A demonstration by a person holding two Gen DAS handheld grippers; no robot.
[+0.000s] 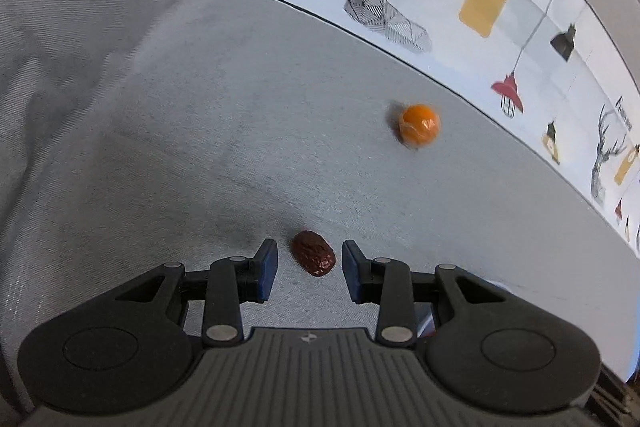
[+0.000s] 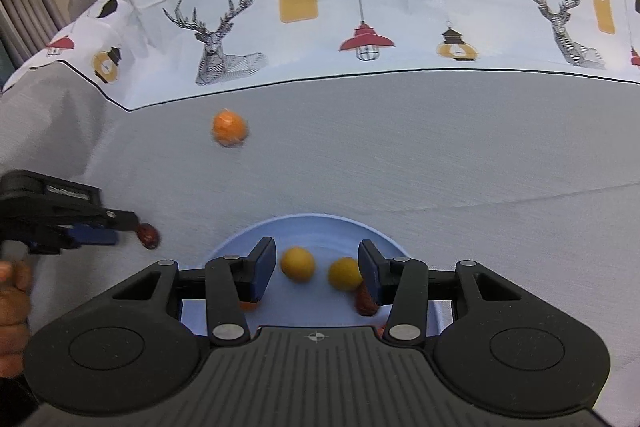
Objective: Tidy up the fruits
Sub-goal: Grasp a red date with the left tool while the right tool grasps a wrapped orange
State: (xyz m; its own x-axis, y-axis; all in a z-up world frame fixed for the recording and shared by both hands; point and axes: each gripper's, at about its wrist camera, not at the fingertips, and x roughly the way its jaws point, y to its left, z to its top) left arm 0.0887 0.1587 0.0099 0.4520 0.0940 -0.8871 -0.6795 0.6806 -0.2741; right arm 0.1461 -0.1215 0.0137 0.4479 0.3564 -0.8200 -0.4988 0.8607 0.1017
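Observation:
A wrinkled dark red date (image 1: 313, 253) lies on the grey tablecloth (image 1: 200, 147). My left gripper (image 1: 308, 261) is open around it, with a gap between each blue pad and the fruit. A small orange (image 1: 420, 125) sits farther off to the right. In the right wrist view my right gripper (image 2: 316, 267) hangs open above a pale blue plate (image 2: 316, 225). The plate holds two yellow fruits (image 2: 297, 263) (image 2: 345, 273) and another date (image 2: 365, 301) half hidden behind the right finger. That view also shows the left gripper (image 2: 128, 225) at the first date (image 2: 149, 235), and the orange (image 2: 229, 128).
A white cloth strip printed with deer and lamps (image 2: 320, 19) runs along the far side of the table. A person's hand (image 2: 12, 291) holds the left gripper at the left edge. The grey cloth rises in folds on the left (image 1: 60, 47).

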